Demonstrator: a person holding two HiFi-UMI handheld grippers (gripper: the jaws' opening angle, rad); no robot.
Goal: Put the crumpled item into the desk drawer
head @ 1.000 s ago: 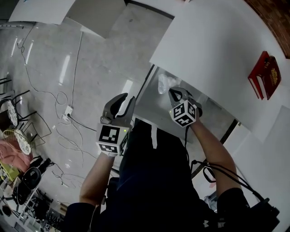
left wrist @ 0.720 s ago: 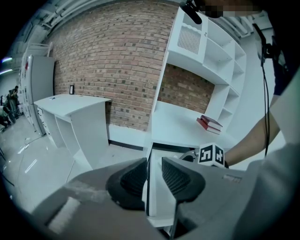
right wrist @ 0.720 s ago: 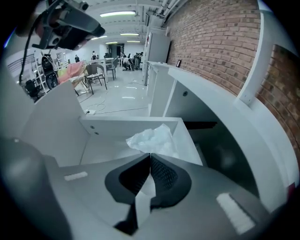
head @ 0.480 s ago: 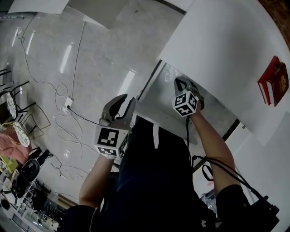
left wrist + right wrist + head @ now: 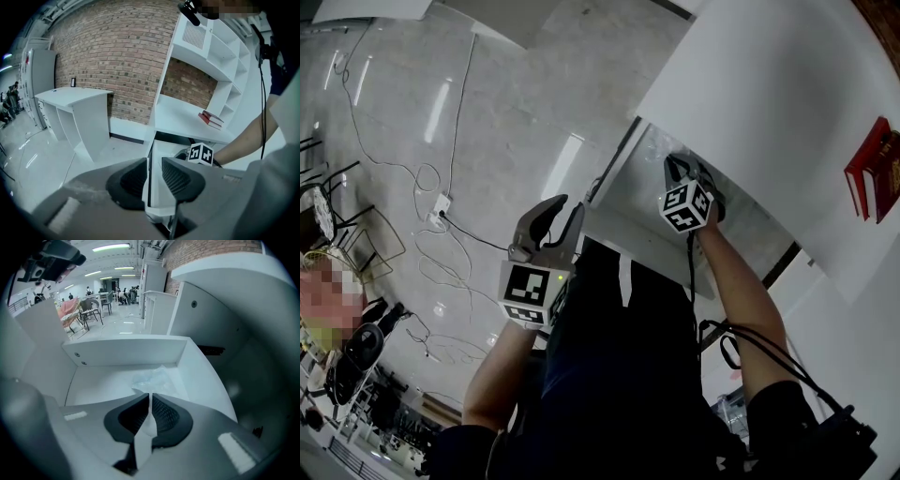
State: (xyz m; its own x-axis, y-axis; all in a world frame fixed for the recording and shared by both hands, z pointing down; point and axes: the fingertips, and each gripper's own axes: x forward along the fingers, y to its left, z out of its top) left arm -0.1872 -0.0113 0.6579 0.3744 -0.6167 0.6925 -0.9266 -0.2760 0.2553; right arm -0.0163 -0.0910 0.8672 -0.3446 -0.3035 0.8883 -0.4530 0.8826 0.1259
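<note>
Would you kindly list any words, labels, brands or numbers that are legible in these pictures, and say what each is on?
No text can be read in any view.
Red books on the desk: any cover print is too small and blurred to read.
Marker cubes: black-and-white square patterns only, no letters or numbers.
</note>
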